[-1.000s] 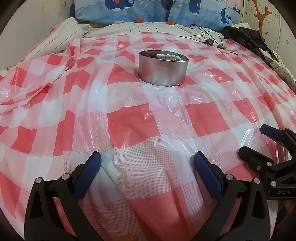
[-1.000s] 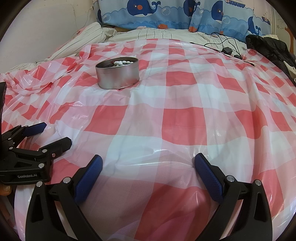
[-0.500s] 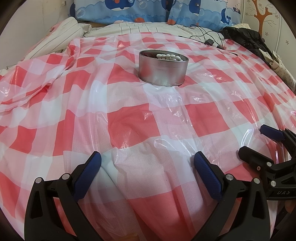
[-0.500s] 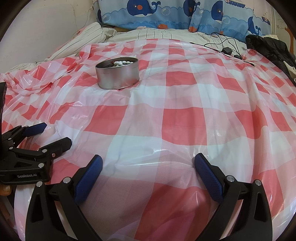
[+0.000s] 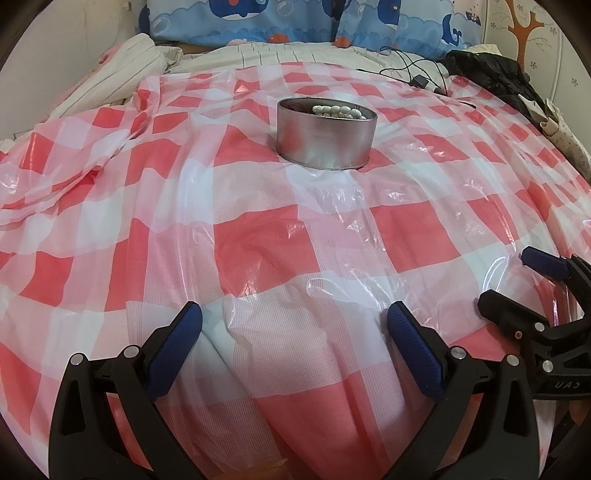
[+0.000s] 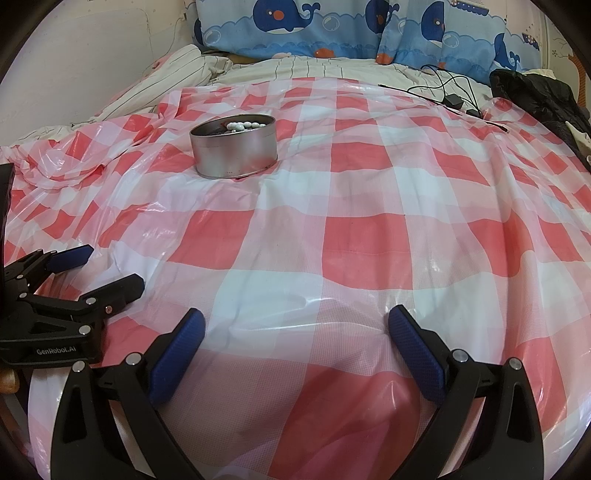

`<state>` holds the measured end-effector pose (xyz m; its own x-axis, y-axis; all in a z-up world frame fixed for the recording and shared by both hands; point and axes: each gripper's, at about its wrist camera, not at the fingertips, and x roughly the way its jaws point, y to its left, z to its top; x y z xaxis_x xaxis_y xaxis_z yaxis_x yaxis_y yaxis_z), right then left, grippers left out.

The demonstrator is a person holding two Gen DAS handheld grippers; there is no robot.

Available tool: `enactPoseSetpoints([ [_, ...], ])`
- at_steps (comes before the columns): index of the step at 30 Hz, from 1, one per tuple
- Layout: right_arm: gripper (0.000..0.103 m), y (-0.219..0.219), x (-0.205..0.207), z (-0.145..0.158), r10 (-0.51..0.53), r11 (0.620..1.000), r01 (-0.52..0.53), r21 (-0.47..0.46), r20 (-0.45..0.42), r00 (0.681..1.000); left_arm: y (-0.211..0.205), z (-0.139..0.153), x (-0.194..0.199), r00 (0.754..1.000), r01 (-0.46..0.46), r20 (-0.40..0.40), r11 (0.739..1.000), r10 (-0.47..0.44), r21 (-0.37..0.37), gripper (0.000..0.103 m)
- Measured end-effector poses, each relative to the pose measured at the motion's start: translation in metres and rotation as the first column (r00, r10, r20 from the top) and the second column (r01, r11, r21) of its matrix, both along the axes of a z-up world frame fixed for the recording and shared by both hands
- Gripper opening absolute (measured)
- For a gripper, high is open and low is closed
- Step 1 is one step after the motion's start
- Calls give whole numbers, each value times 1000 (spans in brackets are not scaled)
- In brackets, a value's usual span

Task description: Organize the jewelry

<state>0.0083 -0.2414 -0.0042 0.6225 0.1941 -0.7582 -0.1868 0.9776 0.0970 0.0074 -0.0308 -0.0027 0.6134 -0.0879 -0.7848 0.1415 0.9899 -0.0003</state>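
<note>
A round silver tin (image 5: 327, 138) stands on the red and white checked plastic sheet (image 5: 258, 251), with a string of white pearl beads (image 5: 338, 110) inside it. The tin also shows in the right wrist view (image 6: 233, 149), with the beads (image 6: 243, 124) at its rim. My left gripper (image 5: 294, 334) is open and empty, low over the sheet well short of the tin. My right gripper (image 6: 296, 338) is open and empty, near the sheet's front. Each gripper shows in the other's view, the right one (image 5: 517, 280) and the left one (image 6: 107, 269).
Blue whale-print pillows (image 6: 332, 29) lie at the head of the bed. A striped blanket (image 5: 122, 74) is bunched at the back left. A black cable with a charger (image 6: 452, 98) and a black garment (image 6: 543, 96) lie at the back right.
</note>
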Motion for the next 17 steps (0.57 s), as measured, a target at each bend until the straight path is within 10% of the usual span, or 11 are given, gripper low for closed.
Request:
enactPoseSetpoints([
  [17, 96, -1, 2, 0, -10, 1000, 10, -7, -1, 1000, 1, 1, -1, 1000, -23, 16, 1000, 23, 14, 96],
])
